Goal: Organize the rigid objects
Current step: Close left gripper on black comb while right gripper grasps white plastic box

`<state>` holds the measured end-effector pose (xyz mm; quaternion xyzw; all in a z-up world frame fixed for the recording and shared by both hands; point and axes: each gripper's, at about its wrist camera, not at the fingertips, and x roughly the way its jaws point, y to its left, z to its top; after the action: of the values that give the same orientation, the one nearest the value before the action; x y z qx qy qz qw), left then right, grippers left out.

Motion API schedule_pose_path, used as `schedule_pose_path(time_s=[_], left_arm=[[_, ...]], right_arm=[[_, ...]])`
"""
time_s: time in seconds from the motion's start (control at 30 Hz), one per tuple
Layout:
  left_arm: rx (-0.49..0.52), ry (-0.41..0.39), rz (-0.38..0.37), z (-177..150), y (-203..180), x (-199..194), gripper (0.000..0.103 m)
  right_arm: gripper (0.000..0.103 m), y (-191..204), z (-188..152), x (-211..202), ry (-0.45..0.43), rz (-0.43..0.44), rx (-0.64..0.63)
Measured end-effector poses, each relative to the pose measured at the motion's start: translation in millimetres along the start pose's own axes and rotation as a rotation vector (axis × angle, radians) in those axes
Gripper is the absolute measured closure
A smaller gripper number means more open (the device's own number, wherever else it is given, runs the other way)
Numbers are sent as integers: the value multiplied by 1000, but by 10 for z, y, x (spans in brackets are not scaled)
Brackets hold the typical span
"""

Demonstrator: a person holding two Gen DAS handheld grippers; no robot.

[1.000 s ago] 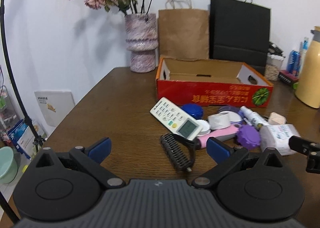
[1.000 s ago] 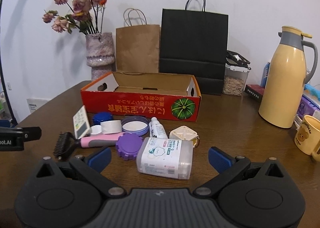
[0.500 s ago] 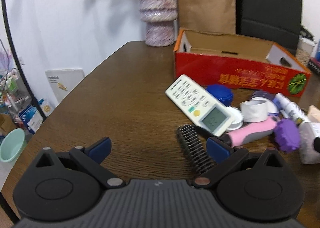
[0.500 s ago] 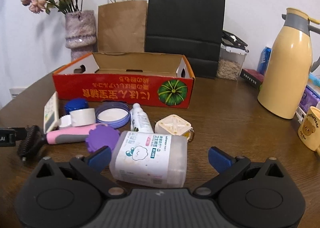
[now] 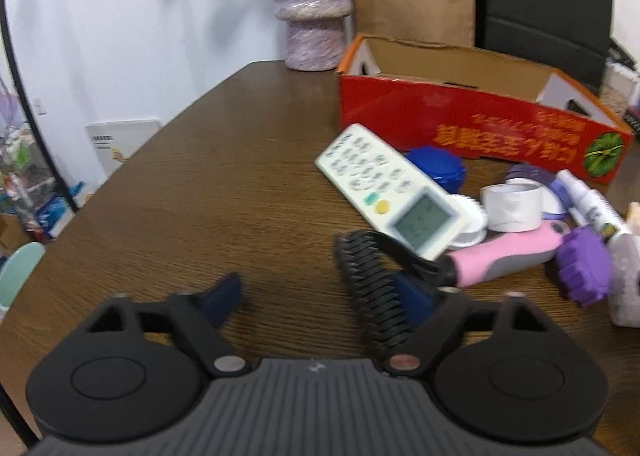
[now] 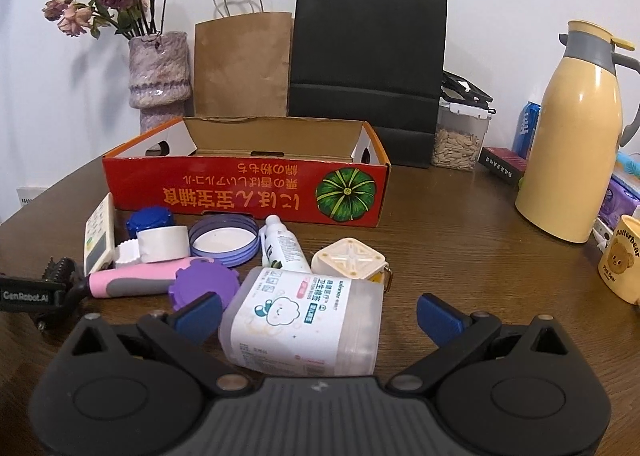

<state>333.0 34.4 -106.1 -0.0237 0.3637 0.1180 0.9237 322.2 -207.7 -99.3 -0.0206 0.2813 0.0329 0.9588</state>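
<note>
A grooming brush lies on the brown table, with a black comb head [image 5: 372, 288] and a pink handle [image 5: 508, 256]. My left gripper [image 5: 320, 298] is low over it and its jaws are closing. The comb head is between them, against the right finger [image 5: 416, 300], while the left finger [image 5: 224, 298] is still apart from it. A white cotton-swab box [image 6: 304, 320] lies on its side between the fingers of my open right gripper [image 6: 318, 316], which do not press it. Beyond both stands the red cardboard box [image 6: 244, 188], open at the top.
A white remote [image 5: 392, 192], blue lid [image 5: 436, 166], tape roll [image 5: 512, 206], purple cap [image 6: 202, 286], ring lid [image 6: 224, 240], small bottle [image 6: 282, 244] and cream square case [image 6: 348, 260] crowd the box front. A yellow thermos [image 6: 576, 136] and mug [image 6: 622, 260] stand right; vase [image 5: 312, 4] and bags behind.
My left gripper has moved forward and down to the brush head, and its jaws have narrowed around it. My right gripper has come down so that the swab box lies between its fingers.
</note>
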Motion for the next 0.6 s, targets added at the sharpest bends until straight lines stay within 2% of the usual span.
schedule_pose_path(time_s=[0.03,0.07,0.1,0.13,0.6], left_arm=[[-2,-5,-28,-7,-5,-18,52],[2,-10,-39,-11,-17,-35,58],[8,-15,-45,-14,-31,-48,72],[11,-19,-56,-19,-35,-55,78],[8,-24,-65,-12,3,-45,78]], right_arm=[[0,7,-4,-3,-2,-3,-2],[0,17,-7,-8,-5,-7,-6],[0,24,-10,-13,-8,-10,-11],[0,30,-12,-18,-10,-12,-13],[0,128,-74,62,17,-63,-32]])
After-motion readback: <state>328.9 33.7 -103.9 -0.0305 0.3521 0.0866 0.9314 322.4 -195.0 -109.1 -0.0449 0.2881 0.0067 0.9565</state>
